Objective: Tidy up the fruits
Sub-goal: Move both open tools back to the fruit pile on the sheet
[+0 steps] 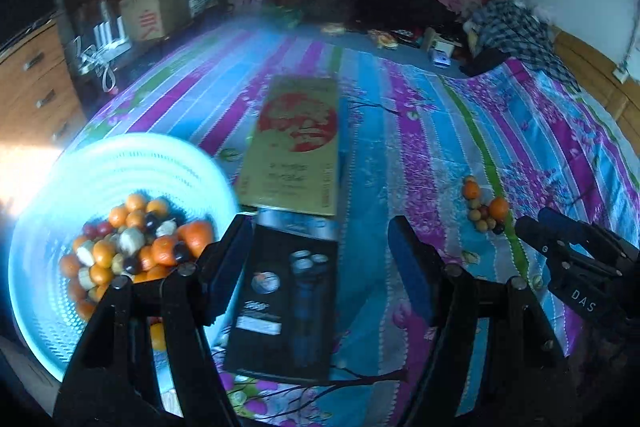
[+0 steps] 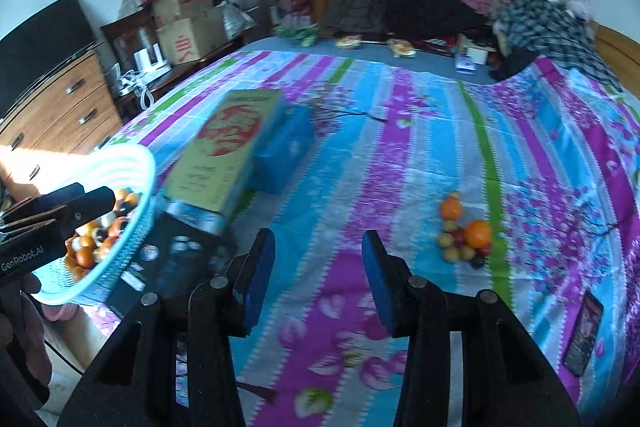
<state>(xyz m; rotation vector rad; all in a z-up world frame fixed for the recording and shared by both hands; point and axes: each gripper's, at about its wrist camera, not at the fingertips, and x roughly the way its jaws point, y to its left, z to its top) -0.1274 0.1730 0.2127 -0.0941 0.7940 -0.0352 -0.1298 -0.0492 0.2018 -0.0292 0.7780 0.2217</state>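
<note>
**Inspector:** Nearest the lens, what do you report?

**Operator:** Both my grippers, each with nothing in it. My left gripper (image 1: 320, 267) stands with its jaws apart over a black box (image 1: 284, 291); nothing sits between its pads. My right gripper (image 2: 318, 279) has a narrower gap, also with nothing in it, above bare sheet (image 2: 400, 155).

**Inspector:** Location of the fruit?

**Operator:** Two lots. Most of it lies heaped in the basket (image 1: 120, 163) at the left edge of the bed. A loose pile (image 2: 464, 231) of oranges and smaller fruit sits on the sheet, ahead and to the right of my right gripper, well apart from the basket.

**Inspector:** Why that arrangement?

**Operator:** My judgement: the basket is the collection point and the loose pile is what remains to be moved. Neither gripper touches any fruit, so no pick is under way yet. Two boxes lie between basket and pile: the black one and a gold box (image 1: 296, 143) beyond it.

**Inspector:** Legible markings?

**Operator:** "DAS" on my right gripper as seen from the left camera. "GenRobot.AI" on my left gripper (image 2: 60, 215) as seen from the right camera. A cardboard carton (image 2: 192, 43) in the background carries a red character; I cannot read it with confidence. Gold box printing is too blurred.
</note>
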